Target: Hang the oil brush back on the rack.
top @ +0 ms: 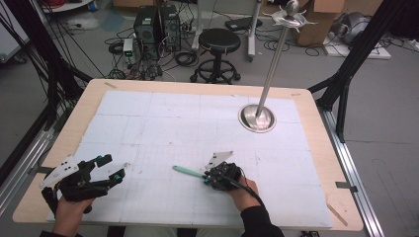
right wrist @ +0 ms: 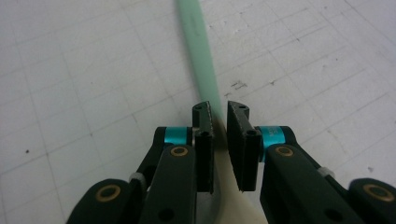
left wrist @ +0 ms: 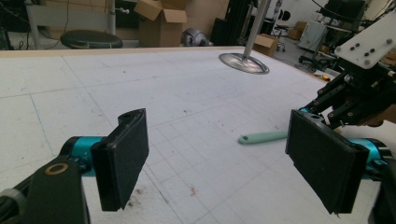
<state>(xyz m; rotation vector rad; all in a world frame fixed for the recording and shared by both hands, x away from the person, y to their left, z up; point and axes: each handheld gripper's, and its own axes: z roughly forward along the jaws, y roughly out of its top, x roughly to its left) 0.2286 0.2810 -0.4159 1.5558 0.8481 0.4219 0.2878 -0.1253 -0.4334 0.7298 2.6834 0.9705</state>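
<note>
The right claw (top: 206, 178) is nipped narrow onto the mint-green spatula (top: 188, 171), whose handle lies flat along the tabletop (top: 197, 89), pointing toward ten o'clock; the left claw (top: 111, 168) gapes wide.

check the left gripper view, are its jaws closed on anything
No, the left gripper has its jaws wide apart with just bare table between them.

- Even, soft light from overhead; the white table mat (top: 197, 123) is bright, with only faint shadows.
- Glare sits on the metal stand base (top: 257, 118).
- Between the right gripper (right wrist: 220, 116) jaws, the green handle (right wrist: 198, 51) blurs beyond their tips.
- The left gripper (left wrist: 224, 154) pads look soft and stretched.
</note>
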